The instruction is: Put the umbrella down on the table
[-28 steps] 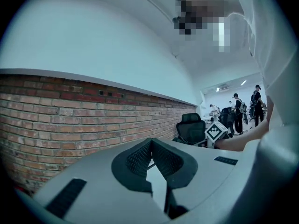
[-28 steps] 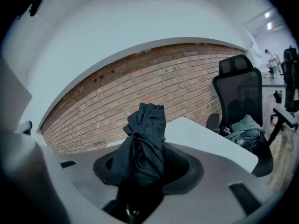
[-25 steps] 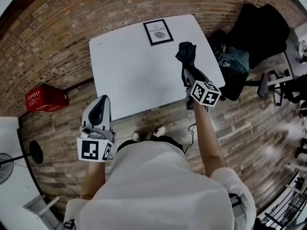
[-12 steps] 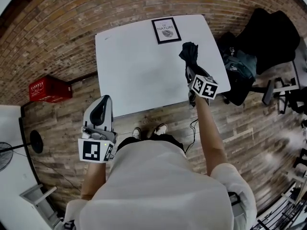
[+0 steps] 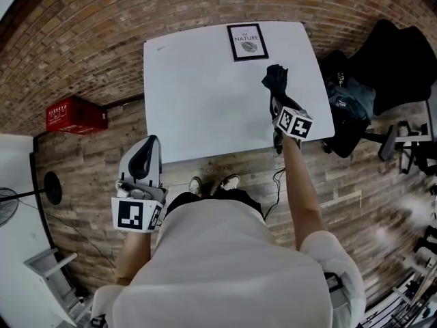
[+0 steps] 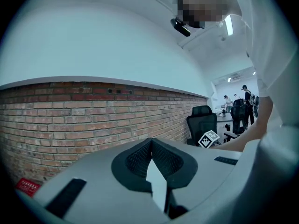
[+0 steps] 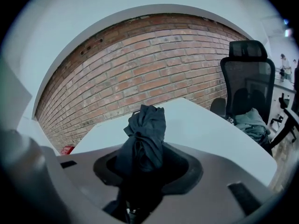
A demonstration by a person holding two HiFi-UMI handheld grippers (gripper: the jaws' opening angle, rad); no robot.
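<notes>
A black folded umbrella (image 5: 275,80) is over the right part of the white table (image 5: 198,108); I cannot tell whether it touches the top. My right gripper (image 5: 276,105) is shut on it near the table's front right edge. In the right gripper view the bunched umbrella (image 7: 145,136) sticks out between the jaws of the right gripper (image 7: 147,166), pointing over the table (image 7: 210,129). My left gripper (image 5: 140,161) is held off the table, above the wooden floor at the front left. In the left gripper view the left gripper (image 6: 152,141) is shut with nothing in it.
A framed print (image 5: 246,42) lies at the table's far edge. A black office chair (image 5: 392,57) with a teal bundle (image 5: 350,99) stands right of the table. A red crate (image 5: 75,114) sits by the brick wall on the left. The person's shoes (image 5: 212,183) are at the near edge.
The right gripper has sunk toward the table with the umbrella still in its jaws. The left gripper has stayed where it was.
</notes>
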